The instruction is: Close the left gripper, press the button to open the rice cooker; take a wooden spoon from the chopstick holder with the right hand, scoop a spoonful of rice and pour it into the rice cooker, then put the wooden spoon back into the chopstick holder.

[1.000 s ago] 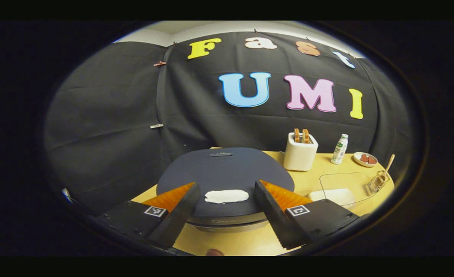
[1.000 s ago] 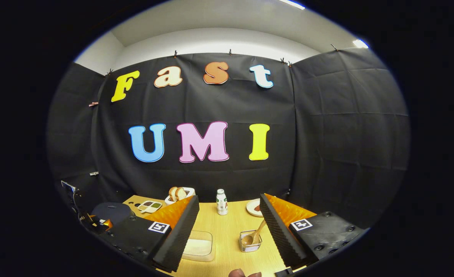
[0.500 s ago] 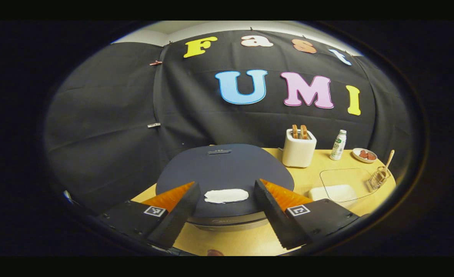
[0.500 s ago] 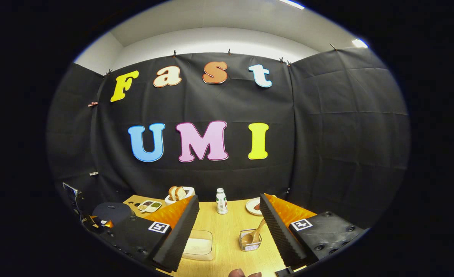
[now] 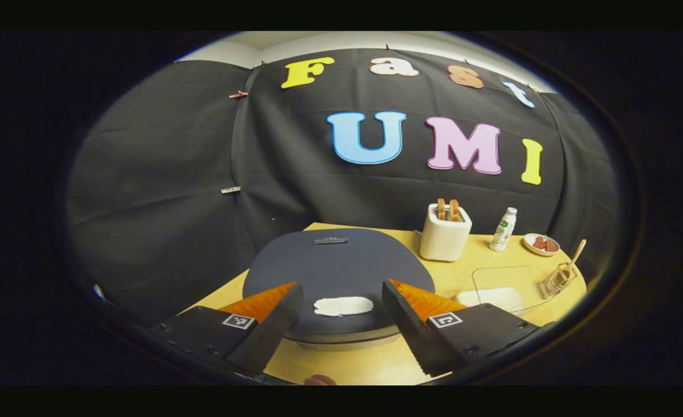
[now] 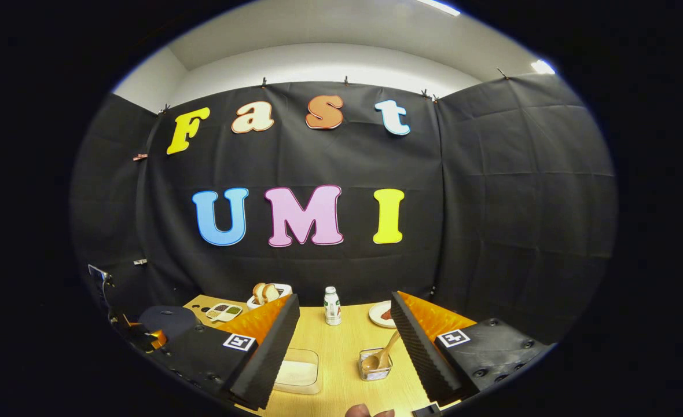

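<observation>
Left gripper point(image 5: 341, 307) hovers over the rice cooker point(image 5: 338, 278), jaws spread, white button point(image 5: 343, 306) between them. Right gripper point(image 6: 344, 341) jaws spread too. Wooden spoon point(image 6: 381, 354) leans in the chopstick holder point(image 6: 375, 366): light, stiff, probably best pinched by its handle.

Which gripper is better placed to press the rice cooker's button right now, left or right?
Left. The left gripper is open just before the rice cooker, its white button between the fingers. The right gripper faces the wooden spoon.

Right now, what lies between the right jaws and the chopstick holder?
Only bare table, in the right gripper view; the chopstick holder with the wooden spoon stands just ahead.
</observation>
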`<state>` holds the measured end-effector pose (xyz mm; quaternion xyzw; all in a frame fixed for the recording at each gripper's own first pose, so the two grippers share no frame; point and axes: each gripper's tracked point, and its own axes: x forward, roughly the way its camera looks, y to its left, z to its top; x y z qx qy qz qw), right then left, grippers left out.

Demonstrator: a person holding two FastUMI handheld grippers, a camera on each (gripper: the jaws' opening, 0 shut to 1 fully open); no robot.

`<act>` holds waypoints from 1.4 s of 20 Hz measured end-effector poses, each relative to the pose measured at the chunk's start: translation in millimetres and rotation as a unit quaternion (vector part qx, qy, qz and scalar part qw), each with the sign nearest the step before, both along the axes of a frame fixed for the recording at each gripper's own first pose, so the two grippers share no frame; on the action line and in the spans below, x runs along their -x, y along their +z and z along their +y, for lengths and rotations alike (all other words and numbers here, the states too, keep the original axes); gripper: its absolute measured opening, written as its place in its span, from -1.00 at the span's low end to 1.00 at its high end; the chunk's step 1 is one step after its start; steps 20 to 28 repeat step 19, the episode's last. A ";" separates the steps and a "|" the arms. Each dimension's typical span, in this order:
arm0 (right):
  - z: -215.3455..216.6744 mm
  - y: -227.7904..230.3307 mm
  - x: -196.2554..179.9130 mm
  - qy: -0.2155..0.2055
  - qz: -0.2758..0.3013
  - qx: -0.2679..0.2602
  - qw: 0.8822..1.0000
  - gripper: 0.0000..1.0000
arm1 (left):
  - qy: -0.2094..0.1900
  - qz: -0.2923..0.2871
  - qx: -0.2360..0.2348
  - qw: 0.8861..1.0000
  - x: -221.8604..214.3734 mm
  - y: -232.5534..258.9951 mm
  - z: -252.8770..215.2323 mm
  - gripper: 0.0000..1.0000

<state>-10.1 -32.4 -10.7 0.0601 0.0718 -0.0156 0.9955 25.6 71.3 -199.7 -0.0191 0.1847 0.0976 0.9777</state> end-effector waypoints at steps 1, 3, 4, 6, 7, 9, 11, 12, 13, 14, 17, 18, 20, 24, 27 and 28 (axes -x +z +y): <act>1.3 -0.7 -0.9 0.001 0.000 0.000 1.000 0.96 | -0.005 -0.006 0.000 1.000 -0.8 7.7 -2.6 0.87; 2.7 -0.8 -2.5 0.002 0.001 0.001 1.000 0.96 | -0.017 -0.022 0.001 1.000 -1.7 27.2 -10.0 0.87; 3.6 -0.8 -3.0 0.004 0.001 0.001 1.000 0.96 | -0.025 -0.032 0.002 0.999 -2.6 39.0 -16.1 0.87; 4.8 1.6 -4.2 0.005 -0.001 0.002 1.000 0.96 | -0.042 -0.049 0.003 0.998 -4.9 61.1 -29.3 0.87; 5.5 1.9 -5.0 0.006 -0.001 0.002 1.000 0.96 | -0.052 -0.058 0.003 0.997 -5.5 72.5 -36.3 0.87; 5.7 3.7 -5.8 0.007 -0.003 0.002 1.000 0.96 | -0.070 -0.074 0.003 0.995 -7.2 92.7 -50.6 0.87; 5.9 3.6 -6.5 0.008 -0.003 0.004 1.000 0.96 | -0.088 -0.083 0.003 0.993 -6.5 109.4 -65.3 0.87; 6.2 3.6 -6.7 0.008 -0.003 0.004 1.000 0.96 | -0.098 -0.086 0.006 0.991 -4.9 116.9 -74.3 0.87; 5.6 5.2 -6.4 0.008 -0.005 0.004 1.000 0.96 | -0.109 -0.091 0.013 0.990 -3.1 125.4 -84.2 0.87; 5.9 5.5 -7.6 0.008 -0.006 0.005 1.000 0.96 | -0.118 -0.099 0.019 0.988 -0.6 134.4 -91.9 0.87; 3.2 6.9 -7.4 0.006 -0.008 0.006 1.000 0.96 | -0.135 -0.116 0.029 0.984 6.0 157.4 -110.5 0.87; 2.8 7.0 -7.9 0.005 -0.009 0.005 1.000 0.96 | -0.140 -0.120 0.034 0.982 8.4 163.1 -115.3 0.87; 1.9 7.1 -7.5 0.004 -0.009 0.004 1.000 0.96 | -0.143 -0.121 0.041 0.981 10.8 168.3 -119.8 0.87; 1.9 7.1 -7.5 0.004 -0.009 0.004 1.000 0.96 | -0.143 -0.121 0.041 0.981 10.8 168.3 -119.8 0.87; 1.9 7.1 -7.5 0.004 -0.009 0.004 1.000 0.96 | -0.143 -0.121 0.041 0.981 10.8 168.3 -119.8 0.87; 1.9 7.1 -7.5 0.004 -0.009 0.004 1.000 0.96 | -0.143 -0.121 0.041 0.981 10.8 168.3 -119.8 0.87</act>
